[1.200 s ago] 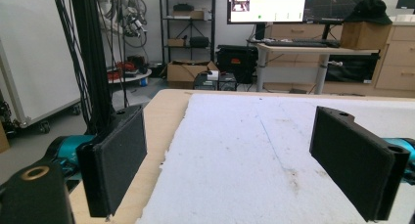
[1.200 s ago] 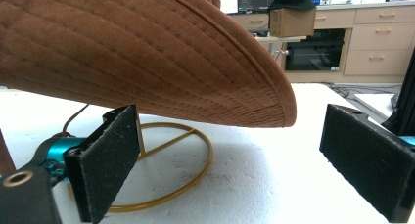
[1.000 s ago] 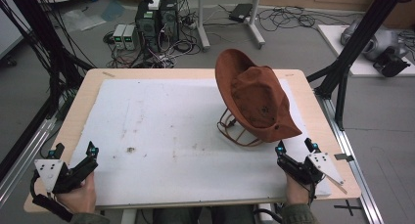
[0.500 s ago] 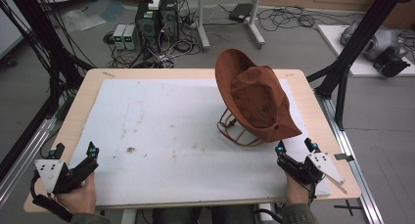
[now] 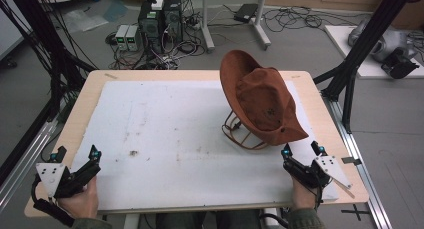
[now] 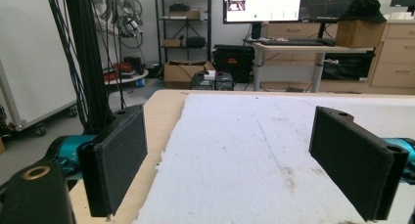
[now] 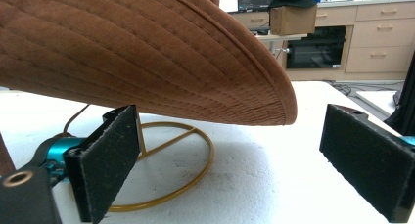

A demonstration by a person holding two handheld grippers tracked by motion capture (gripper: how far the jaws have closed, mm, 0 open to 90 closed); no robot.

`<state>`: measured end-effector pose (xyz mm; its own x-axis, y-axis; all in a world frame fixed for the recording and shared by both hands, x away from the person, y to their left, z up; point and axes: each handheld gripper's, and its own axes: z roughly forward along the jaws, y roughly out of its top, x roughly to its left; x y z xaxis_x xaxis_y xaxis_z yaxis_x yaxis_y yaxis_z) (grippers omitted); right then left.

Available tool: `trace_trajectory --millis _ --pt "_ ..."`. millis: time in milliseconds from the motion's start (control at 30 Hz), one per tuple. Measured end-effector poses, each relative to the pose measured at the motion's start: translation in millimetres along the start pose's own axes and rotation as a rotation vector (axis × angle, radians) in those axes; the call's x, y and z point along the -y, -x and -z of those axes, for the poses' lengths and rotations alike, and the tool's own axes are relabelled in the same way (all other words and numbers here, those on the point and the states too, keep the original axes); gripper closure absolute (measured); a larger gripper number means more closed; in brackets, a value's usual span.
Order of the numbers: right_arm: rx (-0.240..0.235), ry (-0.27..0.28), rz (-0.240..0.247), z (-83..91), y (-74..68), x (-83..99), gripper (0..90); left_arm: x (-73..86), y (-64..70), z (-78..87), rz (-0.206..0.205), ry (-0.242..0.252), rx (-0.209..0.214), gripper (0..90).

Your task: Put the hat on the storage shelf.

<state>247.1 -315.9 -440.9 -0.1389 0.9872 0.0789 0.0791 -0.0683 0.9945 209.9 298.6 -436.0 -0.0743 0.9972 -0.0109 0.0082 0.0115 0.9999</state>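
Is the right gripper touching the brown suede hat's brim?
Apart. In the right gripper view the right gripper stands open below the brown suede hat, white table surface showing between brim and jaws.

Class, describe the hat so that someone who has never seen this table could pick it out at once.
Start at the white mat covering the wooden table, then look to its far right part. There a brown, wide-brimmed hat sits tilted on a gold wire stand, just beyond the right gripper. It is the one soft brown thing on the mat.
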Motion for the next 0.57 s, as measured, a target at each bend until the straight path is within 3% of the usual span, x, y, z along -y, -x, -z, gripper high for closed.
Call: trace_trajectory --millis 567 --pt "0.002 -0.002 -0.008 -1.5 1.4 0.4 7.4 1.0 -0.2 -1.6 0.003 -0.006 0.005 14.5"
